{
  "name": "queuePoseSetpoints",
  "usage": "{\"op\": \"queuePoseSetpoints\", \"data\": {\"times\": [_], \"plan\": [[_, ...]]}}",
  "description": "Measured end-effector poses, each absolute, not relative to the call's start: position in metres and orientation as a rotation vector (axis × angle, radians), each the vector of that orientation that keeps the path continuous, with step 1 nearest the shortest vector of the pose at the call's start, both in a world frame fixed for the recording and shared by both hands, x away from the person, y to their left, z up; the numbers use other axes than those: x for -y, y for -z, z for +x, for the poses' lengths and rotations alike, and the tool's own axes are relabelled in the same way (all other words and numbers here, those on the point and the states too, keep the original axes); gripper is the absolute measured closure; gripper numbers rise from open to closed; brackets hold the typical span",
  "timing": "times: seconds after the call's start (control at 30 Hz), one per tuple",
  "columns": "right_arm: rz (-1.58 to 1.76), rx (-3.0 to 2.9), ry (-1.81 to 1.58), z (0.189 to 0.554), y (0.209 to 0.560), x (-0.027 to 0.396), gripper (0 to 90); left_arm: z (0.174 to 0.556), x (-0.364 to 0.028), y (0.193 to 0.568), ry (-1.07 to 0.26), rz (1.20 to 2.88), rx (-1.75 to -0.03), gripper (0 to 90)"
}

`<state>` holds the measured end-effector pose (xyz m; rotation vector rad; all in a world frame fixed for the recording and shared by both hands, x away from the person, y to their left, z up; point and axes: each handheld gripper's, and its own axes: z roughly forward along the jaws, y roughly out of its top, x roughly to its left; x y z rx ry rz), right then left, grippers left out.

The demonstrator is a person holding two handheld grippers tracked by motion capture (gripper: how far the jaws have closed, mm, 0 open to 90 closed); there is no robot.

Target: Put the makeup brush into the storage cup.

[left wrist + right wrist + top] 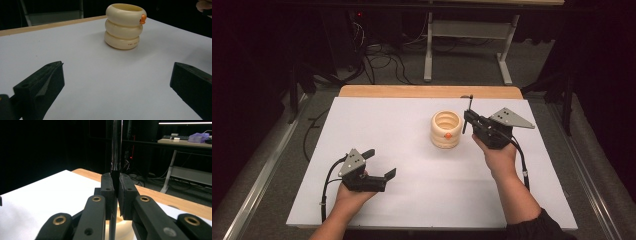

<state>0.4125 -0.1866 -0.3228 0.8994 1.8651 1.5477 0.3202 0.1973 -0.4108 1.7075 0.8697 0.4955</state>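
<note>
The right gripper [114,195] has its jaws squeezed on a thin stick [116,147], just above the cream cup [446,129]. Keep the stick straight up and lower it slowly inside. The left gripper [117,87] waits with its jaws wide apart, the cup far ahead of them.

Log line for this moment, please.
left gripper: open, idle over table | right gripper: shut on pen, upright beside cup

Small dark print on cream ring stack [124,26] bottom ring, starts "THE"; rest illegible.
</note>
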Motion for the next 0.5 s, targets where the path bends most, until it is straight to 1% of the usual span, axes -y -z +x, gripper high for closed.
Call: {"op": "queuePoseSetpoints", "data": {"times": [0.5], "plan": [[0.898, -1.862, -1.547, 0.425, 0.313, 0.175, 85.8, 0.320, -0.198, 0.410, -0.495, 1.703, -0.862, 0.0]]}}
